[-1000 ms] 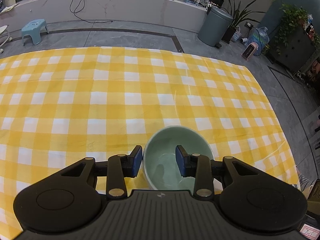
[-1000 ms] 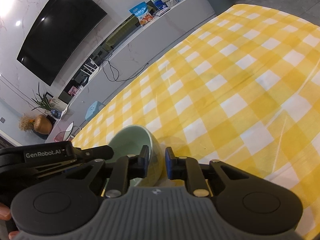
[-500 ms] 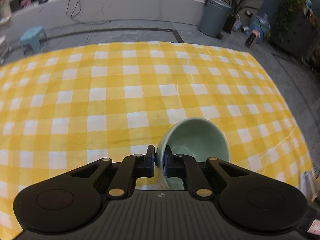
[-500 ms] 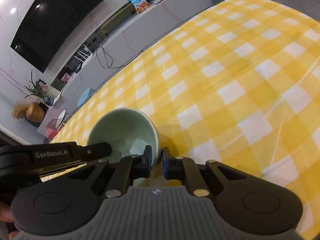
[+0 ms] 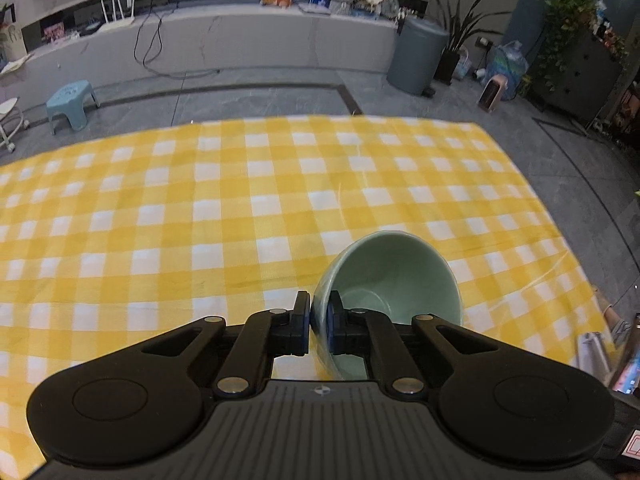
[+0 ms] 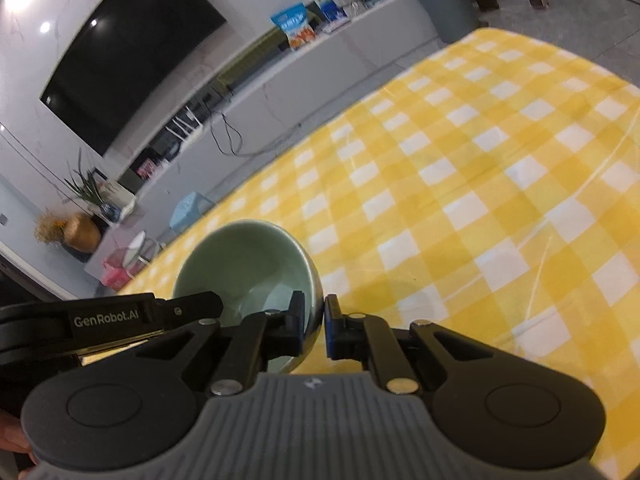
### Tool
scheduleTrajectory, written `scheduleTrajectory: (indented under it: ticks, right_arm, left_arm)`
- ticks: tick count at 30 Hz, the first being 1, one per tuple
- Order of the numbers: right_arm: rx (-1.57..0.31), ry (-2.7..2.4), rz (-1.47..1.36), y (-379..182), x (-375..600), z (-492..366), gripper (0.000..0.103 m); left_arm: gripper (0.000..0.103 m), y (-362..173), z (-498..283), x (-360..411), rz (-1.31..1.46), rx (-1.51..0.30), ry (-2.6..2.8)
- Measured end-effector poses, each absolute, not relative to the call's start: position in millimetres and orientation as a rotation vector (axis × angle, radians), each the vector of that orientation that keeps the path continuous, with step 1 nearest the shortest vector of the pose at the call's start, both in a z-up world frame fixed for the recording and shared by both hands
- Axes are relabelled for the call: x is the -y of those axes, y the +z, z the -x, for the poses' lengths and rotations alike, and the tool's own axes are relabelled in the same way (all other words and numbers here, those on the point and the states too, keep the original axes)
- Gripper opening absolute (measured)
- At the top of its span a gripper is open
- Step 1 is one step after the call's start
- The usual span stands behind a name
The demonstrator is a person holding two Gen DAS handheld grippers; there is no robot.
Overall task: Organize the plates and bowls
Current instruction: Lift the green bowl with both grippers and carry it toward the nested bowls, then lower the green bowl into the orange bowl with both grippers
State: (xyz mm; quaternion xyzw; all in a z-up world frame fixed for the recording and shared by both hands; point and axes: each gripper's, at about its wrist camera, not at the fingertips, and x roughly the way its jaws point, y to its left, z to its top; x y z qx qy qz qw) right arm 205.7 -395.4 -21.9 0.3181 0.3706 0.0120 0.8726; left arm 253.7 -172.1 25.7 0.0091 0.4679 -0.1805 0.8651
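left gripper [image 5: 318, 322] – rim of the pale green glazed ceramic bowl [image 5: 394, 280] clamped, one pad inside | right gripper [image 6: 314, 326] – opposite rim [image 6: 316, 300] clamped likewise | bowl tilted, held above the yellow-and-white checked tablecloth [image 5: 200, 220]

Each wrist view looks steeply down along its own jaws, close over the checked tabletop [image 5: 240, 208]; both share the green bowl [image 5: 394, 276] [image 6: 248, 256] (clamped at opposite rims) just ahead.

Both grippers clamped their bowls, apparently lifting them
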Motion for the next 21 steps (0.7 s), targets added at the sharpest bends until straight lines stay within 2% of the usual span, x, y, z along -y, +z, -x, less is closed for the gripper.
scheduleTrajectory:
  ticks: [11, 21]
  right_arm:
    - [-0.737, 0.086, -0.698, 33, 375, -153, 0.008]
    - [-0.772, 0.143, -0.689, 53, 342, -115, 0.008]
  left_arm:
    - [0.008, 78, -202, 147, 0.005, -0.948, -0.360]
    - [0.009, 82, -164, 102, 0.134, -1.000, -0.313]
